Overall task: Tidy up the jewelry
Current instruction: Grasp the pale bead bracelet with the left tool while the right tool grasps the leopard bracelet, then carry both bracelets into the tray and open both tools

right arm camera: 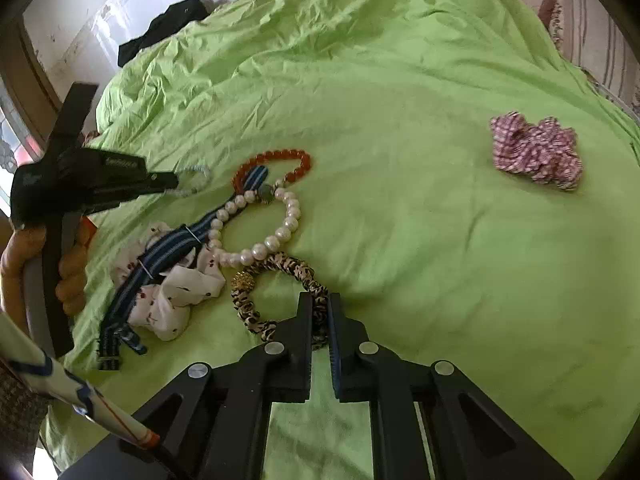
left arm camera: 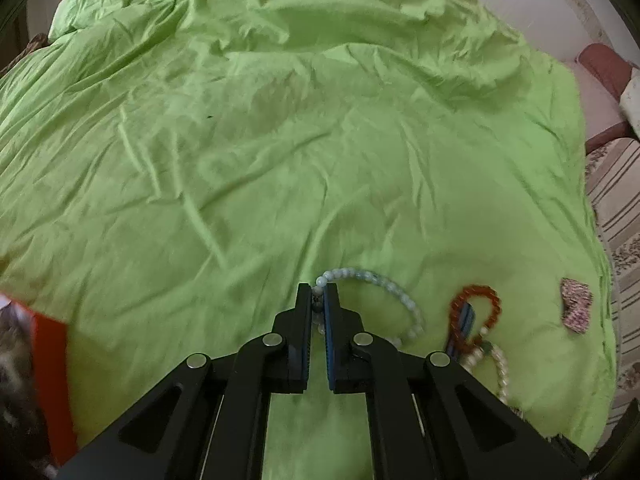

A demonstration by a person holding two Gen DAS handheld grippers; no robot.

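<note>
Both grippers are clamping jewelry items on the green bedsheet (left arm camera: 280,140).

The left gripper (left arm camera: 319,294) is pinching the pale green bead bracelet (left arm camera: 384,284) between nearly closed jaws, with the beads curving away to its right over the sheet. The right gripper (right arm camera: 319,312) is gripping the leopard-print scrunchie (right arm camera: 276,264), jaws narrowed onto its fabric band beside a gold bead ball (right arm camera: 243,281). Just beyond that are lying the pearl necklace (right arm camera: 276,236), the orange bead bracelet (right arm camera: 280,158), a blue striped strap (right arm camera: 172,246) and a white floral scrunchie (right arm camera: 180,292), touching one another. The pink checked scrunchie (right arm camera: 538,152) is sitting well apart to the right.
</note>
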